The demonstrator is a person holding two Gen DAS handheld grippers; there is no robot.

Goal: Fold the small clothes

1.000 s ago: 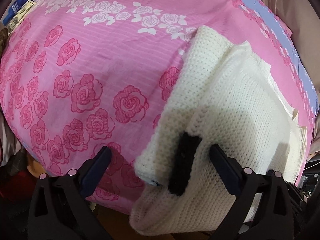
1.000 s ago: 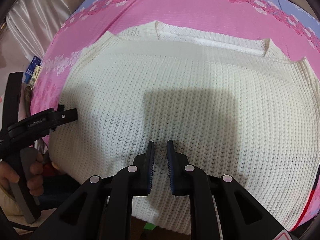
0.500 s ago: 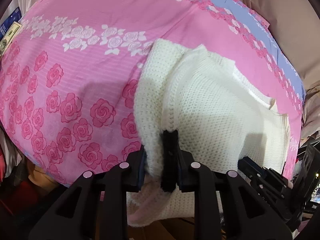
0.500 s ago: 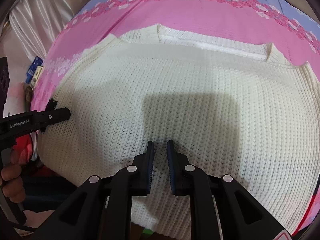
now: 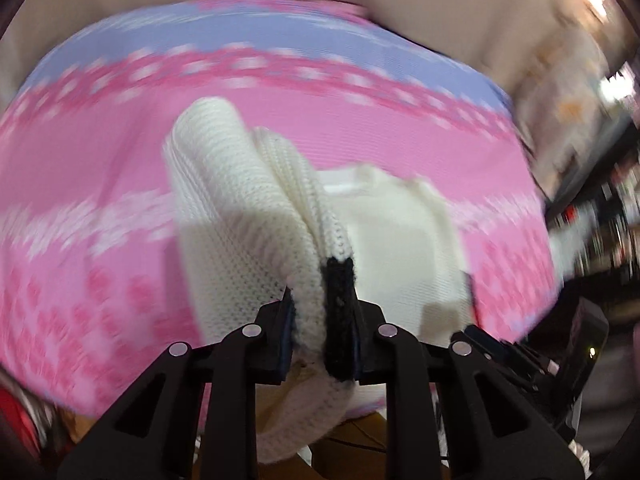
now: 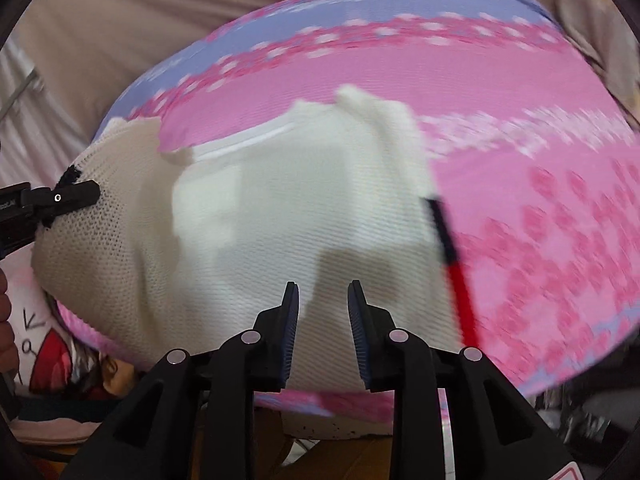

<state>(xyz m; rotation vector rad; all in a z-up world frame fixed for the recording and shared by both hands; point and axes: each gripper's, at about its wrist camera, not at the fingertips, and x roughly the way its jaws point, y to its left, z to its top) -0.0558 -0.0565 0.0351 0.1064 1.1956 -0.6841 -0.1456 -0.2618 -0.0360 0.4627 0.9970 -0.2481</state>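
The left gripper (image 5: pixel 322 312), wide a second ago, now clamps the cream knitted sweater's (image 5: pixel 240 216) black-trimmed edge between its fingers and lifts it. The right gripper (image 6: pixel 323 316) is opening, nothing between its fingers; a fold is under way.

The rose print on the sheet (image 5: pixel 400 136) is smeared by motion blur on every side of the sweater (image 5: pixel 248 216). The sweater's far part (image 5: pixel 400 216) is blurred too, its knit unreadable. Its hem, nearer than the left gripper (image 5: pixel 322 312), is hidden behind the gripper body. The shelves (image 5: pixel 600 184) right of the sweater are streaks, their contents impossible to tell.
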